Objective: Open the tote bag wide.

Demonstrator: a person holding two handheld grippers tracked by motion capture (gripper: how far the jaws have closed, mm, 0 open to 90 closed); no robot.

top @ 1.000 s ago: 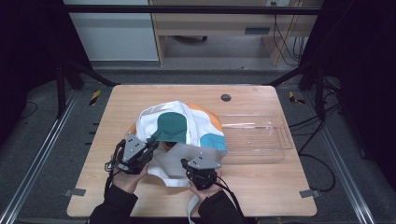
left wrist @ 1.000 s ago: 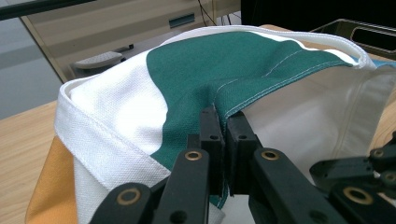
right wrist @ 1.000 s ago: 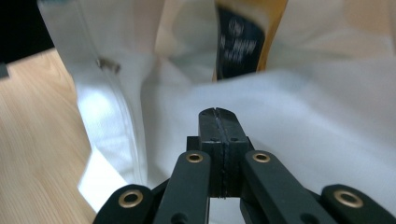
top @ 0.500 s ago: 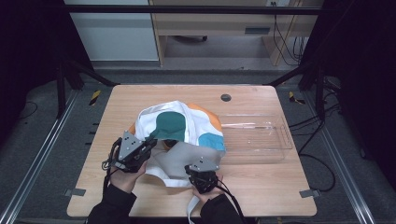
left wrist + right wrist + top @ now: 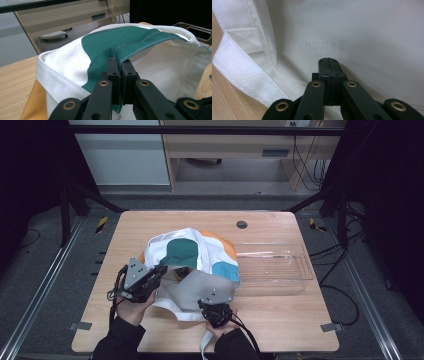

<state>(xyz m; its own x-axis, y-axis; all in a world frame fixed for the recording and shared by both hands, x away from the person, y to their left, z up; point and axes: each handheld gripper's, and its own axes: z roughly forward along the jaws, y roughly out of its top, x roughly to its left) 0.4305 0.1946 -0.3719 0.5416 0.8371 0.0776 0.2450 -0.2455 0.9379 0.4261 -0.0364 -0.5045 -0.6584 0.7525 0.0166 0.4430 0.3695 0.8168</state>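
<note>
A white cloth bag point(image 5: 200, 251) with green, orange and light blue patches lies bunched on the wooden table point(image 5: 280, 320). My left gripper point(image 5: 161, 270) is at the bag's left side, shut on its green edge point(image 5: 140, 46), with the cloth pinched between the pads. At the bag's near side, my right gripper point(image 5: 212, 304) has its jaws pressed together at the white inner fabric point(image 5: 367, 30), which rises straight off the tips. Faint mirrored lettering point(image 5: 325, 45) shows through that fabric. A white strap point(image 5: 205, 345) trails toward the table's near edge.
A clear plastic tray point(image 5: 280, 265) lies to the right of the bag, partly under its edge. A round cable hole point(image 5: 242, 224) sits in the table near the far edge. Dark frame posts stand around the table.
My right gripper has sunk and come a little toward the near edge, drawing the white fabric with it. The left gripper has stayed in place.
</note>
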